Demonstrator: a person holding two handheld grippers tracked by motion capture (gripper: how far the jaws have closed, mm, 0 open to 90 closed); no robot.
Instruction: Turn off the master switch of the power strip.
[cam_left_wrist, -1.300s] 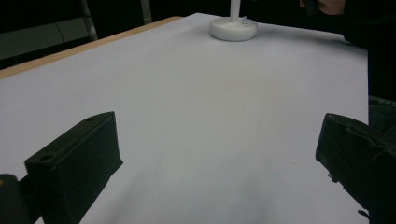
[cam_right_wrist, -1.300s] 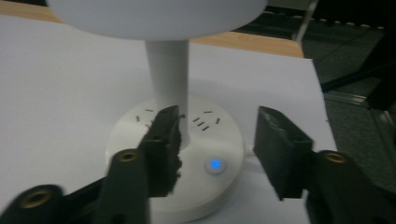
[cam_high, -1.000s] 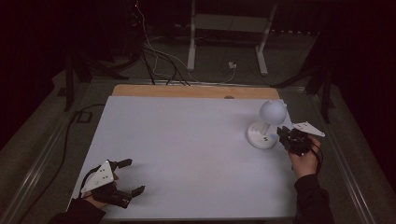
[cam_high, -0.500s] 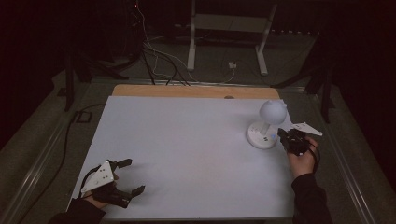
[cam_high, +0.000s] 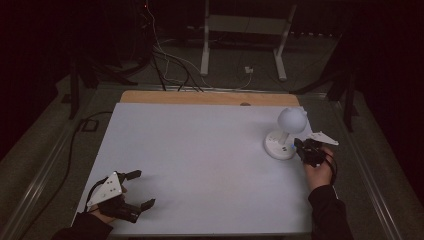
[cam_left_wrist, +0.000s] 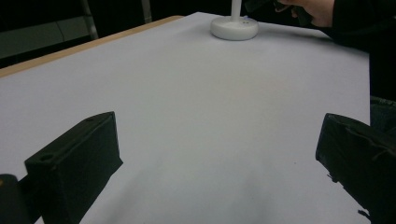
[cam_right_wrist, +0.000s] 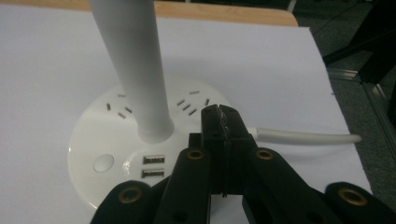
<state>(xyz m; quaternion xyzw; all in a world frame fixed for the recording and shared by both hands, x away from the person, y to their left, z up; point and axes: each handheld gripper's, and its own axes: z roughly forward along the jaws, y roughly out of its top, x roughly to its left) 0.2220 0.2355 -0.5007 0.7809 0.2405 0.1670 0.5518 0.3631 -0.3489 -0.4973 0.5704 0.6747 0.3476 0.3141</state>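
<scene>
A white desk lamp stands at the table's right side, with a globe head (cam_high: 292, 119) and a round base (cam_high: 278, 146). My right gripper (cam_high: 299, 145) is at the base's right edge. In the right gripper view its jaws (cam_right_wrist: 219, 116) are pressed together with nothing between them, tips over the base (cam_right_wrist: 107, 135) just right of the stem (cam_right_wrist: 135, 70) and above two USB ports (cam_right_wrist: 152, 166). My left gripper (cam_high: 143, 189) rests near the front left corner, jaws (cam_left_wrist: 219, 154) wide apart over bare white surface. The lamp base (cam_left_wrist: 233, 28) lies far ahead of it.
The white tabletop (cam_high: 200, 160) ends in a wooden strip (cam_high: 200, 97) at the back. The lamp's white cord (cam_right_wrist: 303, 136) runs off to the right. The base carries socket slots and a round button (cam_right_wrist: 102, 163). Cables and a metal stand (cam_high: 205, 45) sit on the floor behind.
The right gripper has shifted very slightly left toward the lamp base. The left gripper and the lamp have stayed where they were.
</scene>
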